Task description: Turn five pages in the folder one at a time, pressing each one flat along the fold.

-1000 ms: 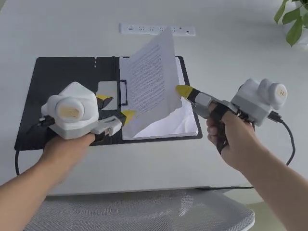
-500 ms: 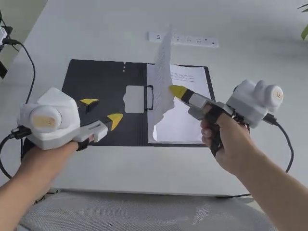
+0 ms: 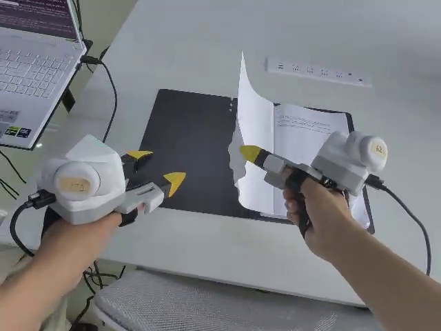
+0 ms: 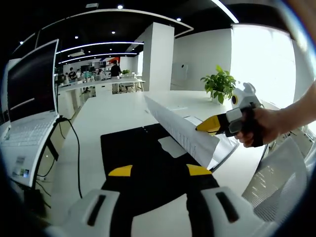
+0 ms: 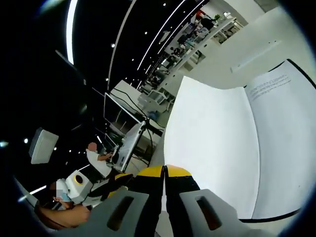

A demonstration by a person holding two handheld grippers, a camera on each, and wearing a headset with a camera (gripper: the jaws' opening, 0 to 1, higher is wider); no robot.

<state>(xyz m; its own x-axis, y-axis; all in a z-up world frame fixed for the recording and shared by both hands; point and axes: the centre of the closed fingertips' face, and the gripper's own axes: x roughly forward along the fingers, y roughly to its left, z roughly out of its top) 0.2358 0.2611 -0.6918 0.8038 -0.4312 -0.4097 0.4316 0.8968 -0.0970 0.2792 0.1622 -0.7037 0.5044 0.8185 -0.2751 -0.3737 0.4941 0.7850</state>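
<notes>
The black folder (image 3: 193, 138) lies open on the white table, its printed page stack (image 3: 310, 127) on the right half. One white page (image 3: 255, 124) stands upright over the spine, pinched at its lower edge by my right gripper (image 3: 249, 153), which is shut on it. In the right gripper view the jaws meet on that page (image 5: 212, 138) at my right gripper (image 5: 164, 172). My left gripper (image 3: 157, 169) hovers open over the folder's front left, holding nothing. The left gripper view shows my left gripper (image 4: 159, 170) over the black cover (image 4: 133, 148), with the lifted page (image 4: 180, 128) ahead.
An open laptop (image 3: 34, 55) sits at the far left with a cable (image 3: 110, 76) trailing beside the folder. A white power strip (image 3: 317, 71) lies beyond the folder. A potted plant (image 4: 219, 84) stands farther back. A mesh chair (image 3: 207, 303) is below the table's front edge.
The right gripper has swung the page from leaning right to upright over the spine. The left gripper has drawn back from the folder's middle toward its front left. The head camera shifted left.
</notes>
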